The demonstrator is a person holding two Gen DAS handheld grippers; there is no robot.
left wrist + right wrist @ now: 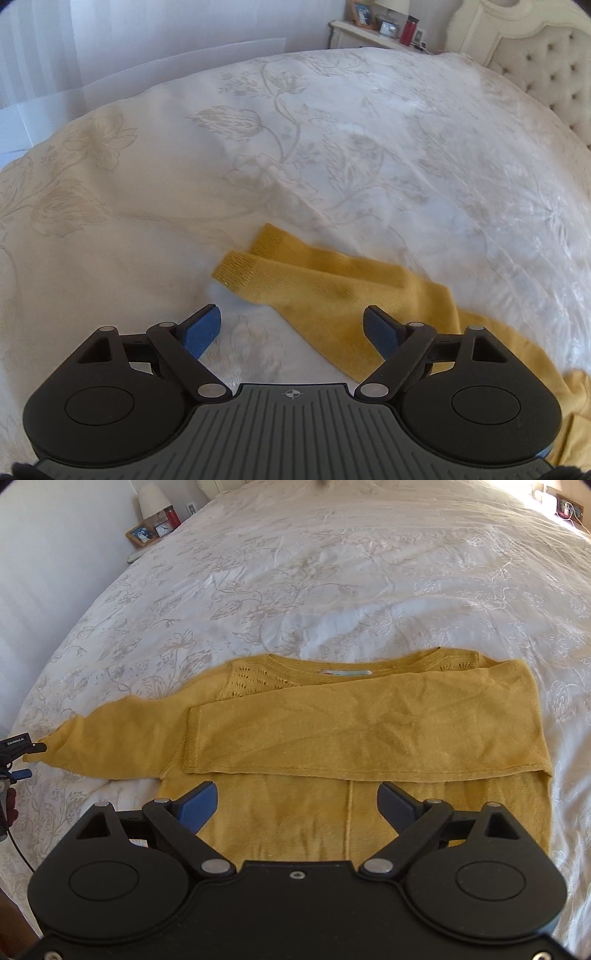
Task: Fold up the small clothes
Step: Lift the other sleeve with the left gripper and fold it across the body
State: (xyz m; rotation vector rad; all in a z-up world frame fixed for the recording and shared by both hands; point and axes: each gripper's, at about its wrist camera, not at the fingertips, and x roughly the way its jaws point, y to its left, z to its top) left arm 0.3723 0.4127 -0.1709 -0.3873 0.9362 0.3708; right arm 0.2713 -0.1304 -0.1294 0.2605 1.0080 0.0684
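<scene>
While both grippers' fingers (201,805) gape empty, yellow sweater (332,720) lies on bed (332,572).

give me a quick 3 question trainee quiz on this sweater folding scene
1. True or false: the right sleeve is folded across the sweater.
2. Which holds cloth? A) left gripper B) right gripper C) neither
3. Fill in: the left sleeve lies stretched out on the ____.

Key:
1. True; it lies across the chest, just below the neckline.
2. C; both stand open above the cloth.
3. Bed.
</scene>
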